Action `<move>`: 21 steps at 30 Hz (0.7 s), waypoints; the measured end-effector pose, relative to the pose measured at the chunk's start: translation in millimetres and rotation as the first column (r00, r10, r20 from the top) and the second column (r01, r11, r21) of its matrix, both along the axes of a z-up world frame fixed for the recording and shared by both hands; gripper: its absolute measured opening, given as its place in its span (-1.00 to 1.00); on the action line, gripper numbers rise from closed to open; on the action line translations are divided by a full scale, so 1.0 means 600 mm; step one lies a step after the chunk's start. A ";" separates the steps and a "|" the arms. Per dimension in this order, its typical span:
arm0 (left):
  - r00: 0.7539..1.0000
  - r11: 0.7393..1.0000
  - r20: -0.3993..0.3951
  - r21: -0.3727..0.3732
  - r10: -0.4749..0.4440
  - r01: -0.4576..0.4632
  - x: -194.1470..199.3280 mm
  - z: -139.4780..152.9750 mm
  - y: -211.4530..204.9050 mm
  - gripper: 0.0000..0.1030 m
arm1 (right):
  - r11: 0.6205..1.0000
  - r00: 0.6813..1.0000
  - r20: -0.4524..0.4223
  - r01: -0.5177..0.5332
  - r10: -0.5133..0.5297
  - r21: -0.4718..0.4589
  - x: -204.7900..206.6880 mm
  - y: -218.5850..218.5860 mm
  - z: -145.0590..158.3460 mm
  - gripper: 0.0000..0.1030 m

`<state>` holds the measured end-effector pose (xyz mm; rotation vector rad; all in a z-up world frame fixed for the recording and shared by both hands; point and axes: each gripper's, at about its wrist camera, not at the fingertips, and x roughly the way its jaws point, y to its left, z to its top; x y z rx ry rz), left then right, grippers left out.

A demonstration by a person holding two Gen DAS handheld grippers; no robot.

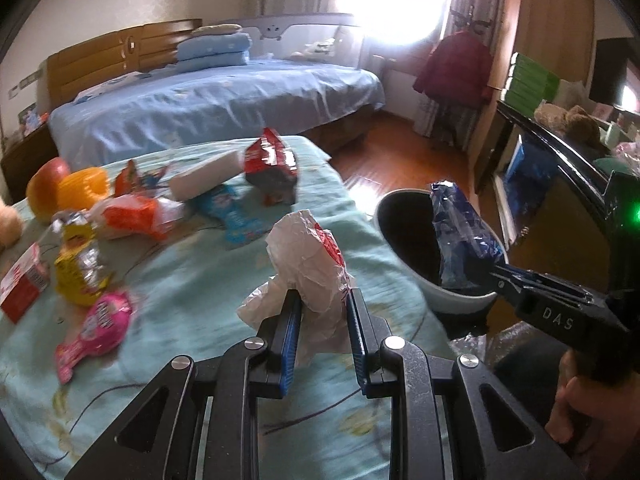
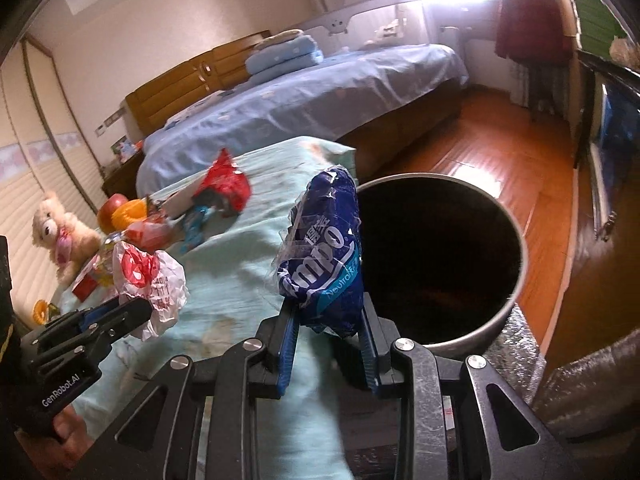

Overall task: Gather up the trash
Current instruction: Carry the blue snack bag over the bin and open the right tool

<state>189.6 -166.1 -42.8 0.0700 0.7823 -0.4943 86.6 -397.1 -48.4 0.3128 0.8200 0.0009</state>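
My left gripper (image 1: 323,300) is shut on a crumpled white and red bag (image 1: 308,264) and holds it above the teal-covered table (image 1: 200,280). It also shows in the right wrist view (image 2: 148,280). My right gripper (image 2: 327,312) is shut on a blue tissue wrapper (image 2: 324,256), held at the left rim of the round bin (image 2: 512,304). In the left wrist view the wrapper (image 1: 464,236) hangs over the bin (image 1: 404,220).
Several wrappers lie on the table: a red bag (image 1: 270,164), a pink packet (image 1: 96,328), a yellow packet (image 1: 78,268), an orange bag (image 1: 136,216), a white tissue pack (image 1: 204,176). A teddy bear (image 2: 60,232) sits at the left. A blue bed (image 1: 220,100) stands behind.
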 end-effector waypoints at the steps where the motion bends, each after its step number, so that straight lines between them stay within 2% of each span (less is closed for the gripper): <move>1: 1.000 1.000 0.000 0.001 -0.006 0.006 0.002 0.001 -0.007 -0.57 | 1.000 1.000 -0.002 0.009 -0.009 0.000 0.000 -0.007 -0.002 -0.45; 21: 0.994 0.995 -0.047 -0.006 -0.097 0.097 0.073 -0.019 -0.127 -0.56 | 0.995 0.994 -0.054 0.095 -0.096 -0.018 0.014 -0.095 -0.021 -0.45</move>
